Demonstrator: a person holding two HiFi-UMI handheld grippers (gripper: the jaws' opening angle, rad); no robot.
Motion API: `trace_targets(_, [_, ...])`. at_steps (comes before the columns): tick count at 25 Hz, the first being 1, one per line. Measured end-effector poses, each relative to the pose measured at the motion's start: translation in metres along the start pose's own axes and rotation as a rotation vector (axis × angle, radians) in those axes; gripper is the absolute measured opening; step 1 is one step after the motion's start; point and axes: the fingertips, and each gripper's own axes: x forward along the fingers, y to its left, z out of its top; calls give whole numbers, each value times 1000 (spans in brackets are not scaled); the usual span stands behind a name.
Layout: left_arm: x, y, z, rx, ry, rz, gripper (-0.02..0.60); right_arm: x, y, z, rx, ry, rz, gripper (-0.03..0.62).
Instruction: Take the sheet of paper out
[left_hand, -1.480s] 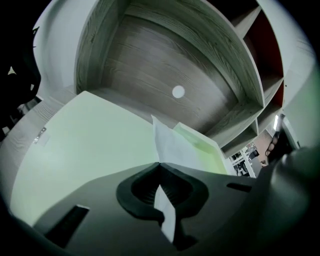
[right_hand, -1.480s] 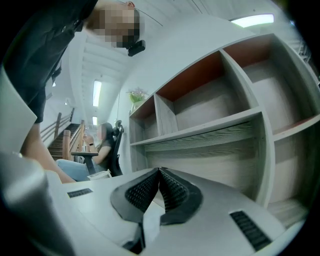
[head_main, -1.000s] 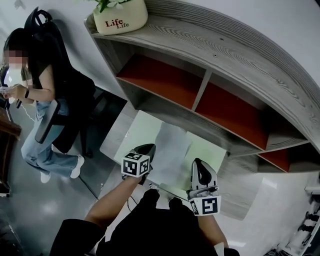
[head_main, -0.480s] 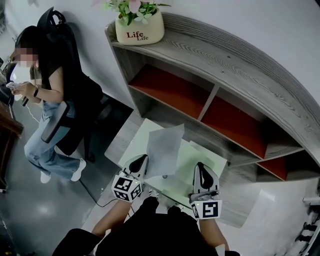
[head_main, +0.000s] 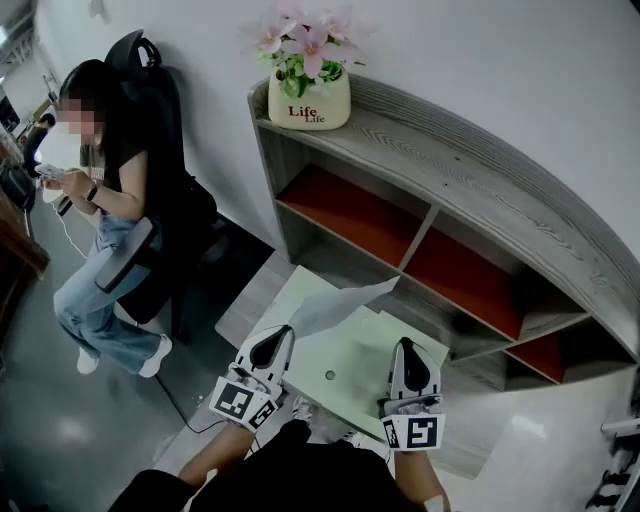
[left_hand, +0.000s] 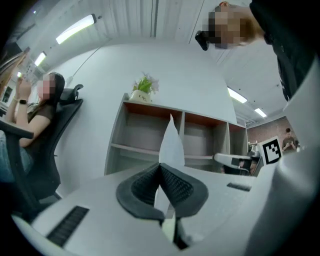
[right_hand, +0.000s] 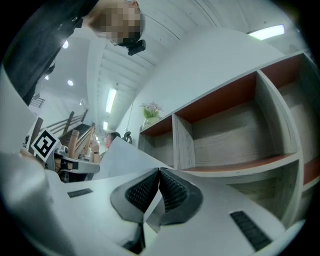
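A: One second is all it takes. A moment back the sheet of paper lies flat on the pale green folder. Now it stands up off it, far corner tipped toward the shelf unit.

B: Who is lifting it?

A: The left claw. Its jaws are pressed together on the sheet's near edge, and it has come up and levelled out. The right claw has risen only a little. Its jaws are clamped on something thin and pale at the folder's right edge, which I take to be the folder itself.

B: So the paper is out?

A: Nearly, I judge. Most of the sheet hangs in the air, held over the folder's left part. Whether the pinched edge is clear of the folder, I cannot tell. Drawing the two claws apart should settle it.

B: Any risk?

A: The sheet is limp and held by one edge, so it may flop or catch on the folder.

B: Count things for me.

A: One sheet, one folder, two claws, both clamped. One shelf unit with three red-backed compartments in sight. One flower pot on top of it. One person seated in an office chair at the left, taking no part.
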Motion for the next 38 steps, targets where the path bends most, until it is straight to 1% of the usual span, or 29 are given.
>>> trace_targets(3, [8, -8, 26, 29, -49, -21, 6, 2, -3, 12, -7, -22, -10, 23])
trace_targets(7, [22, -12, 51, 37, -79, -23, 6, 4, -4, 30, -28, -43, -3, 23])
trace_targets(13, [39, -19, 70, 69, -98, -27, 6, 0, -6, 44, -39, -45, -7, 21])
trace_targets(17, [45, -25, 72, 78, -97, -29, 7, 1, -7, 53, -61, -50, 0, 21])
trace_targets(22, [48, -37, 69, 80, -94, -42, 6, -1, -11, 56, -47, -65, 5, 21])
trace_targets(26, [55, -44, 73, 98, -99, -73, 6, -1, -15, 57, -46, -71, -9, 21])
trace_targets(32, [55, -45, 65, 77, -84, -71, 6, 2, -9, 63, -71, -81, 28, 21])
trace_targets(38, [59, -50, 62, 71, -69, -72, 7, 0, -9, 68, -85, -81, 36, 21])
